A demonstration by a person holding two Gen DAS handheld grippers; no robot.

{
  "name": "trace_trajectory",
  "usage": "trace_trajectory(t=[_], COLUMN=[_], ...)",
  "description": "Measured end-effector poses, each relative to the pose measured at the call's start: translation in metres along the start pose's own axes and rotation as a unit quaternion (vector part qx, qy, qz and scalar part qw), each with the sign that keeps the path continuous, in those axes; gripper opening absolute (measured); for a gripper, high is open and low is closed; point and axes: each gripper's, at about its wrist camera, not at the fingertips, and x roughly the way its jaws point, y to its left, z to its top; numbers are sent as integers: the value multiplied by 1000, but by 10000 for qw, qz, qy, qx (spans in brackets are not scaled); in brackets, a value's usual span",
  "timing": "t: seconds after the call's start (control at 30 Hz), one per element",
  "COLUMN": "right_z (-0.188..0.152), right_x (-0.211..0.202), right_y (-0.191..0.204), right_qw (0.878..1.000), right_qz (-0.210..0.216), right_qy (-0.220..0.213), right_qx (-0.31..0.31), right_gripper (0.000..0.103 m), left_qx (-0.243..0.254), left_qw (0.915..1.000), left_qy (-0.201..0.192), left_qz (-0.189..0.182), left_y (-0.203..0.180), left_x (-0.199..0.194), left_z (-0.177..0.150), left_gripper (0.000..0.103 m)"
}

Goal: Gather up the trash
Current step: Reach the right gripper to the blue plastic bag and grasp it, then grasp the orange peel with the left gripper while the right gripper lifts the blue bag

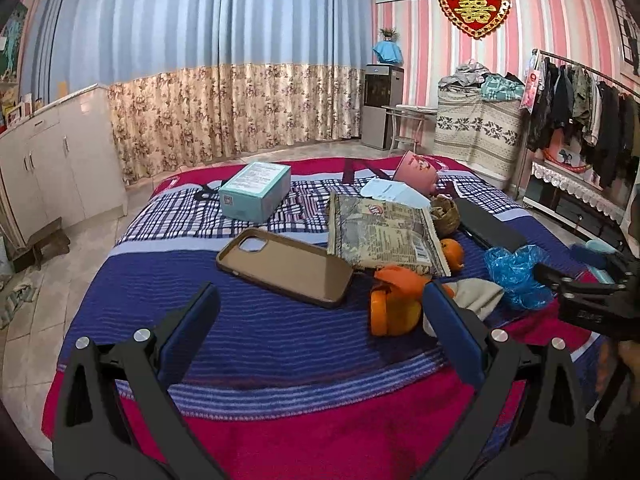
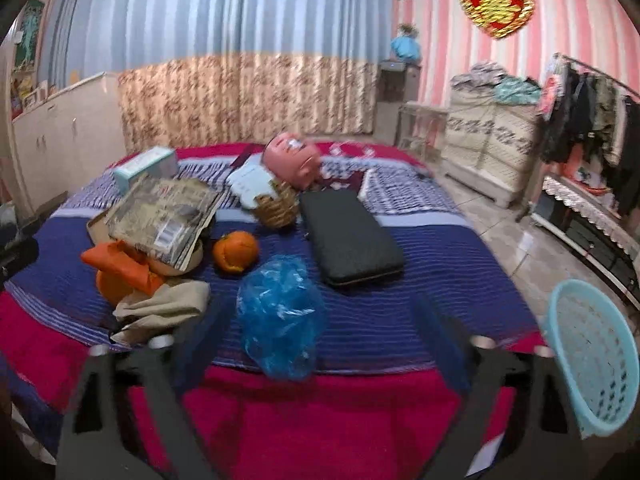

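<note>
Left wrist view: left hand-held gripper (image 1: 320, 320) released, jaws wide apart, nothing between them, hovering above the bed (image 1: 256, 344) with its blue, plaid and red cover. Straight ahead, an empty brown phone case (image 1: 286, 266) lying open side up. Beyond it, a teal box (image 1: 256, 194). To the right of the case, a printed snack bag (image 1: 386, 234), with orange peel (image 1: 400, 280) and an orange fruit (image 1: 452, 254) by its near edge. Beige cloth (image 1: 478, 296) just right of the right finger. Crumpled blue plastic bag (image 1: 516, 276) further right, near the tip of the right hand-held gripper (image 1: 560, 278), seen side-on at the frame edge. Black case (image 1: 490, 230), small woven basket (image 1: 446, 216) and tipped pink cup (image 1: 416, 172) behind.

Right wrist view, blurred: right hand-held gripper (image 2: 320, 320) released, fingers spread on either side of the blue plastic bag (image 2: 280, 316), pads apparently not touching it; bag resting on the bed (image 2: 400, 320) near its front edge. Beige cloth (image 2: 164, 308) and orange peel (image 2: 120, 264) to the left, orange fruit (image 2: 236, 250) just behind the bag, black case (image 2: 352, 236) behind to the right. Snack bag (image 2: 164, 216), woven basket (image 2: 276, 204) and pink cup (image 2: 292, 164) further back. Light blue trash basket (image 2: 592, 360) off the bed at the right edge.
</note>
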Motion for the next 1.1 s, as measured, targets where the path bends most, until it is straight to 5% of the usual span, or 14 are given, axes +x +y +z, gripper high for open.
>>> trace_trajectory(t=[0.13,0.23,0.4,0.47,0.8,1.1], right_z=[0,-1,-2,-1,-11,-14], right_x=[17,9,-10,-15,-41,-54], right_y=[2,0,-16,-24,-58,-84], right_qw=[9983,9977,9986,9988,9985,9966], right_qz=[505,644,513,465,245,155], right_qy=[291,195,-31,-56,-219,-395], right_qx=[17,19,86,124,435,700], right_gripper=[25,14,12,12,12,12], left_qx=[16,116,253,359,579,451], left_qw=[9998,9996,9981,9973,9953,9980], left_qy=[81,139,242,324,649,196], left_qz=[-160,-226,-498,-559,-417,-400], left_y=[-7,-19,-40,-50,-61,-33], left_x=[9,18,32,41,65,24], left_z=[2,3,5,3,2,38], left_gripper=[98,98,97,89,25,21])
